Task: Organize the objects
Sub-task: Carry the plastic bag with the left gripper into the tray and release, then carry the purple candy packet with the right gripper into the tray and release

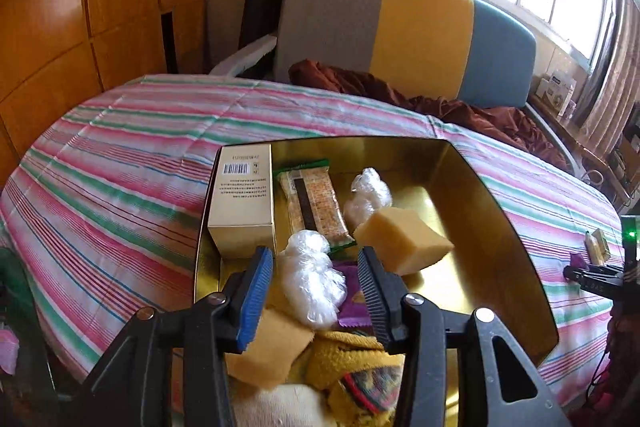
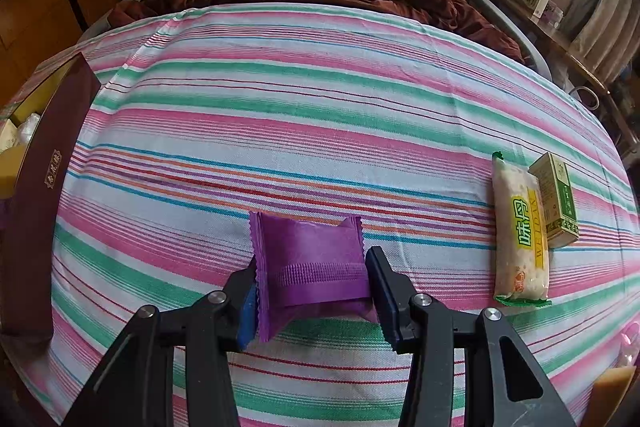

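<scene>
**Between the right tool's pads: purple pouch, pinched at the sides**

Between the pads of the right tool (image 2: 312,291) sits a small purple crinkle-edged foil snack pouch (image 2: 310,263), gripped across its width w/ both pads pressing in; the film buckles inward at the sides, so the tool is closed on it, part-way shut. Pouch looks very light, soft, puffy w/ air – likely a crushable snack inside, so squeeze gently. Foil film is slick; a hold across the padded middle, below the serrated seam band, seems safer than pinching a thin edge, which could slide out.

Just beyond lies the pink-green-white striped bedsheet (image 2: 320,107). To the right, well apart, a long clear-wrapped rice bar w/ yellow label (image 2: 520,239) lies touching a small green-and-tan carton (image 2: 556,199): bar = light, semi-stiff, brittle; carton = stiff, easy flat sides.

Left tool (image 1: 316,267) hovers over the gold-lined open tin box (image 1: 472,195), jaws part-open, nothing held; a crumpled clear plastic bundle (image 1: 312,283) lies below the gap, apparently not gripped. A yellow sponge block (image 1: 404,239) sits just right of the right-hand pad – touching or not, can't tell. Box also holds a cream cardboard carton w/ barcode (image 1: 242,203) and a wrapped cereal bar (image 1: 316,203). Bare floor on the box's right side looks like room for the pouch.
</scene>
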Motion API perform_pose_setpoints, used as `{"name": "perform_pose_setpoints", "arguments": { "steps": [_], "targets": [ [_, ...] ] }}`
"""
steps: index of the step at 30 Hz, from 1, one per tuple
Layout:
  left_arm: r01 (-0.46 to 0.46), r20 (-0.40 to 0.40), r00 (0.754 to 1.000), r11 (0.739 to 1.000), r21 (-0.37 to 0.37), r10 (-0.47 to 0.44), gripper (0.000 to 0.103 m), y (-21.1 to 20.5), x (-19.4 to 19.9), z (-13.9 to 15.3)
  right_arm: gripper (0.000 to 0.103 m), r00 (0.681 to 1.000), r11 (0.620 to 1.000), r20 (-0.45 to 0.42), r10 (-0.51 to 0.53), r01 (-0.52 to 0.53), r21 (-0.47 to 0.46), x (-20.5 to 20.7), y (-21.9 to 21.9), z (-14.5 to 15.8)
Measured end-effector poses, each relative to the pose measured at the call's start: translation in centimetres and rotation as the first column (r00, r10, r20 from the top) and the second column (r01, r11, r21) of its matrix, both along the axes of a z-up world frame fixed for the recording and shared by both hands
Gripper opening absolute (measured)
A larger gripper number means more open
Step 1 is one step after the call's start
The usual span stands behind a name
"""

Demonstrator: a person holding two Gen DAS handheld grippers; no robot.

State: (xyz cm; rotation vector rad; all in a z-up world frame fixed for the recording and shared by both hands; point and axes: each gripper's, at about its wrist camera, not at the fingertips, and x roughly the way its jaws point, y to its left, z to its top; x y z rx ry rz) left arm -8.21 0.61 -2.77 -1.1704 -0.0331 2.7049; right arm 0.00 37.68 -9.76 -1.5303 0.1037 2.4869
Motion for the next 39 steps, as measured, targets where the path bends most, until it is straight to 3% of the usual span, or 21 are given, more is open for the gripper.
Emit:
{"name": "perform_pose_setpoints", "arguments": {
  "steps": [11, 19, 24, 32, 36, 39],
  "targets": [
    [0.049, -0.057, 0.997, 0.998, -0.031, -0.051, 0.045, 0.5, 2.9, 1.4, 0.044, 1.000, 1.000, -0.004, -0.014, 0.014, 0.005, 0.0, -0.1, 0.1],
    [0.072, -0.036, 0.997, 0.997, -0.003, -0.073, 0.045, 0.6, 3.6, 0.9, 0.044, 0.999, 0.999, 0.009, -0.032, 0.032, -0.005, 0.1, -0.5, 0.2],
    [0.076, -0.040, 0.996, 0.997, 0.010, -0.075, 0.045, 0.5, 3.8, 1.0, 0.044, 0.999, 0.996, -0.001, -0.032, 0.032, -0.079, 0.5, -1.4, 1.1],
    [0.041, -0.034, 0.999, 0.998, 0.039, -0.040, 0.045, -1.0, 3.7, 0.8, 0.044, 0.979, 0.980, -0.165, 0.119, -0.142, -0.138, 0.3, -8.9, 6.9],
    [-0.002, -0.045, 0.999, 0.998, 0.057, 0.004, 0.045, -2.8, 3.5, 1.1, 0.044, 0.932, 0.943, -0.249, 0.262, -0.302, -0.139, 0.3, -15.0, 9.6],
    [-0.030, -0.047, 0.998, 0.998, 0.061, 0.033, 0.045, -4.0, 3.4, 1.2, 0.044, 0.895, 0.902, -0.260, 0.362, -0.407, -0.145, 0.0, -19.7, 9.7]
  ]
}}
